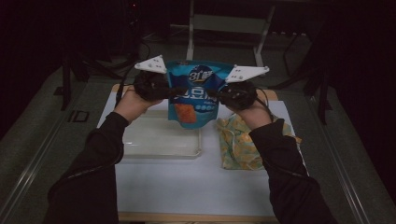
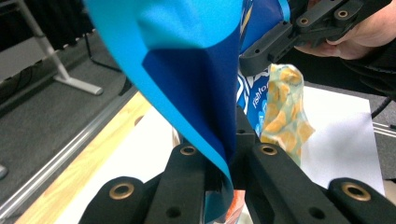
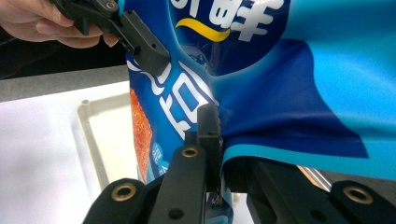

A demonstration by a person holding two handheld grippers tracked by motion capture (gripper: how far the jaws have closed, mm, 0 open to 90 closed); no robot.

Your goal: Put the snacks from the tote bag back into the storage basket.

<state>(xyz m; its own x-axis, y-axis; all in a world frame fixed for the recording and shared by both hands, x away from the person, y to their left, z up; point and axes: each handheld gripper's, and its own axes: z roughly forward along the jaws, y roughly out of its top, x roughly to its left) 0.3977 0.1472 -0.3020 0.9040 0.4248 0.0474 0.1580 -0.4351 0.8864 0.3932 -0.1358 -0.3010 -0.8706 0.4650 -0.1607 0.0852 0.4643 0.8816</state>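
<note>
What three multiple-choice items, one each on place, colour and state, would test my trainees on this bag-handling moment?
1. Where is the white tray?
A. Below the blue snack bag
B. On the floor
C. On a chair

2. What colour is the second bag on the table?
A. Red
B. Yellow patterned
C. Black

3. How is the blue snack bag held?
A. Lying loose
B. By one gripper
C. Clamped by the left gripper and the right gripper

Key: 1 A, the tray lies under the raised bag; 2 B, its print is yellow-orange; 3 C, both jaw pairs pinch its sides.
</note>
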